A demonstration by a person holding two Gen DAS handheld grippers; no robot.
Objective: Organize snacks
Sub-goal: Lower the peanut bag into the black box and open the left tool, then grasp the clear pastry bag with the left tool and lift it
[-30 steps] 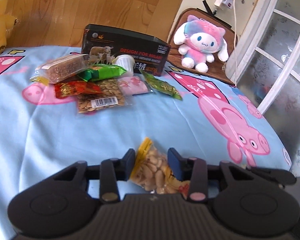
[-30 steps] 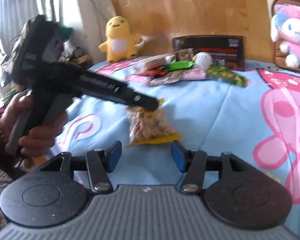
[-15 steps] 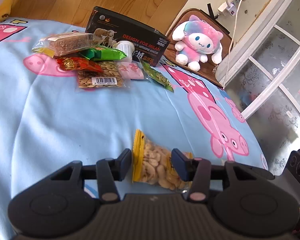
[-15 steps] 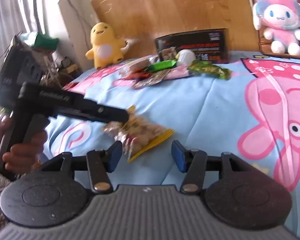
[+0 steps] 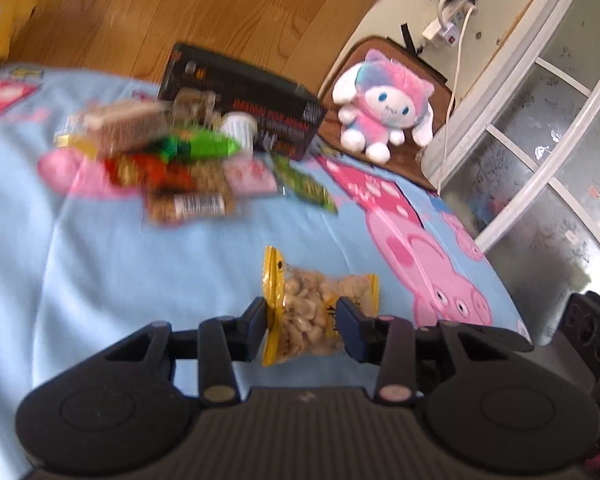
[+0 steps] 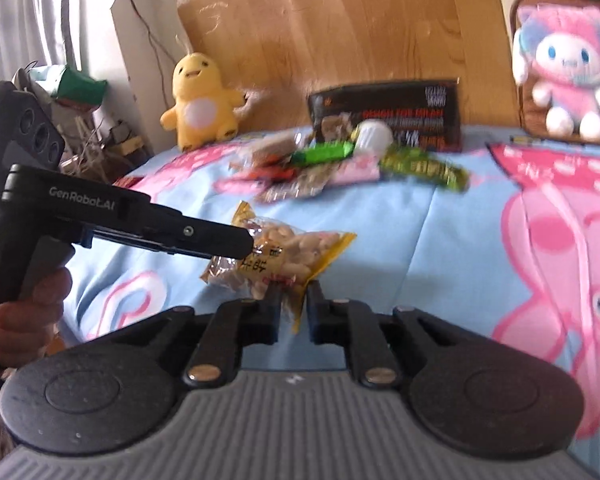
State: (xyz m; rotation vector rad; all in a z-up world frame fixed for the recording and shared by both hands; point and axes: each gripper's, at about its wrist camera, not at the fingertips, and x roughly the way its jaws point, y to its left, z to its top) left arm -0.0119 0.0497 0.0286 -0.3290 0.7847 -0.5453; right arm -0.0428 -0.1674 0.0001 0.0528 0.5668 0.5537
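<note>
Glossy clear plastic peanut bag point(image 5: 320, 312) over matt cotton bedsheet point(image 5: 140, 280)

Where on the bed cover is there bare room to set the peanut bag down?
Bare blue cover lies between the snack pile and the peanut bag, running out toward the pink pig print. It is crowded in front of the black box, where the packets overlap.
</note>
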